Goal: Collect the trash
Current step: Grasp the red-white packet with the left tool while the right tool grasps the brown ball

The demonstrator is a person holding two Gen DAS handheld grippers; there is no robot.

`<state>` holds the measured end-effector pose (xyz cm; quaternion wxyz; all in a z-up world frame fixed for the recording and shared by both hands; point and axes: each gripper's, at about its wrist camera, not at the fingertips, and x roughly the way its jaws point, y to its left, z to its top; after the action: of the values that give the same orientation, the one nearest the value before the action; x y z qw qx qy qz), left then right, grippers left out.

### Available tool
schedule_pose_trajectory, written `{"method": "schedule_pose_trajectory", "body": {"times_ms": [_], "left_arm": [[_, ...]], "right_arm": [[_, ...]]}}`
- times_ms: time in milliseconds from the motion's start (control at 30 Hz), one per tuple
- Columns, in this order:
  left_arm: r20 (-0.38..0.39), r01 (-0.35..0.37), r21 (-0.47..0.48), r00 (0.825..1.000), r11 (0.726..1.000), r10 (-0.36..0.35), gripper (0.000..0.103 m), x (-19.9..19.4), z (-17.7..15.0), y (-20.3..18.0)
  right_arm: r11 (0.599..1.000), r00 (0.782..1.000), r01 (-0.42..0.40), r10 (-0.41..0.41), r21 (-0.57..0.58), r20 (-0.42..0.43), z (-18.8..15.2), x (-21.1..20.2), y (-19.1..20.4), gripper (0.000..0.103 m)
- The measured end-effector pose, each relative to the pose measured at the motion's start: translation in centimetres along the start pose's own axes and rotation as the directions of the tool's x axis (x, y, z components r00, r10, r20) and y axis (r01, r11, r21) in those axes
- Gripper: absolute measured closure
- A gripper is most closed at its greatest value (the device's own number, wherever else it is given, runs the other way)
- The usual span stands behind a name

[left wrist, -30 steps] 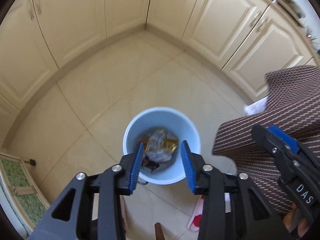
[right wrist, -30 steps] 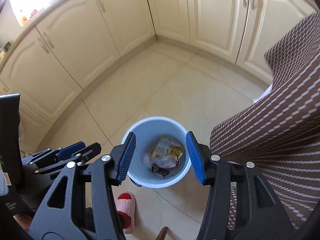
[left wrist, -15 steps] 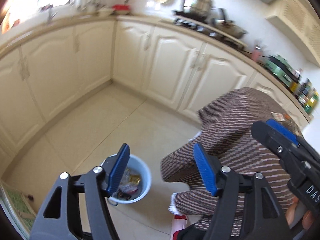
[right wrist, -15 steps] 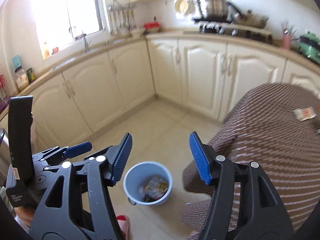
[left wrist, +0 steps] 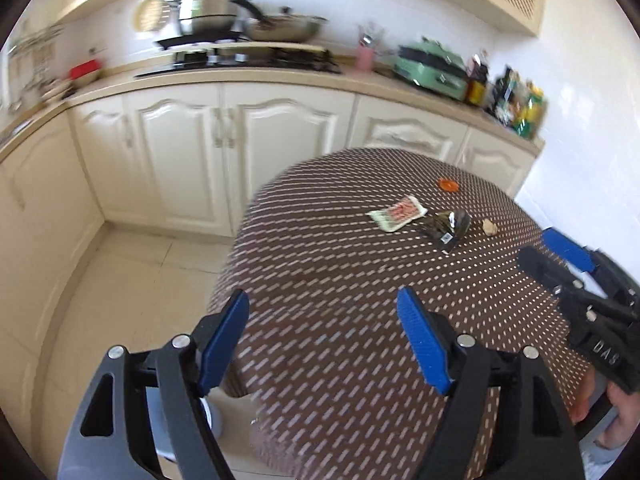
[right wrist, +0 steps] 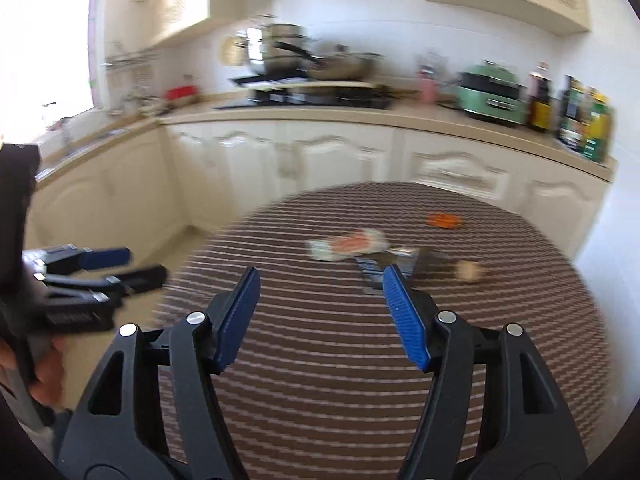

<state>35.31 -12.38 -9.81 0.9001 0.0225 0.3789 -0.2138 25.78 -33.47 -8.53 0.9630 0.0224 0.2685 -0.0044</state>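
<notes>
1. Left wrist view: the left gripper hangs over the near edge of a round table covered in a brown cloth with pale dashes. Its blue pads stand far apart and the jaws are opening; only tablecloth shows between them, nothing held.
2. Right wrist view: the right gripper is also above the table, jaws opening, blue pads well apart, nothing between them but cloth.
3. Trash lies in a loose row on the far half of the table, well apart from both grippers.
4. Item a: a flat white wrapper with a red printed panel, lying flat, leftmost of the row. It appears blurred in the right wrist view.
5. Item b: a dark, shiny crumpled wrapper, just right of item a, touching or nearly touching it; a small white label shows at its near end. In the right wrist view the right pad partly covers it.
6. Item c: a small tan crumpled lump, just right of item b, apart from it; also visible in the right view.
7. Item d: a small orange piece, farther back, apart from the others. I cannot tell what kind of item it is.
8. Each gripper shows at the edge of the other's view, held in a hand.
9. Background: cream cabinets, countertop with stacked pots and a green appliance. Both views are motion-blurred.
</notes>
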Motion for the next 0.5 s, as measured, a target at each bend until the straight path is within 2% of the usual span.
{"method": "schedule_pose_trajectory", "body": {"times_ms": [67, 200, 300, 433, 500], "left_arm": [[-0.018, -0.006, 0.05, 1.0, 0.999, 0.007, 0.028, 1.7, 0.7, -1.9], [-0.066, -0.022, 0.141, 0.997, 0.99, 0.031, 0.028, 6.0, 2.3, -4.2], [-0.099, -0.034, 0.176, 0.994, 0.984, 0.052, 0.028, 8.7, 3.0, -5.2], [-0.133, -0.048, 0.22, 0.988, 0.974, 0.079, 0.028, 11.0, 3.7, -6.0], [-0.146, -0.049, 0.24, 0.986, 0.97, 0.086, 0.028, 12.2, 4.1, -6.4]], "right_arm": [[0.998, 0.998, 0.061, -0.06, 0.024, -0.034, -0.1, 1.1, -3.4, 0.039], [0.989, 0.986, 0.109, -0.095, 0.099, -0.137, -1.0, 3.8, -8.7, 0.038], [0.983, 0.966, 0.15, -0.122, 0.107, -0.226, -1.4, 7.3, -11.2, 0.039], [0.979, 0.95, 0.172, -0.136, 0.108, -0.28, -1.1, 10.5, -12.8, 0.039], [0.98, 0.95, 0.165, -0.126, 0.114, -0.286, -0.9, 11.7, -13.4, 0.039]]}}
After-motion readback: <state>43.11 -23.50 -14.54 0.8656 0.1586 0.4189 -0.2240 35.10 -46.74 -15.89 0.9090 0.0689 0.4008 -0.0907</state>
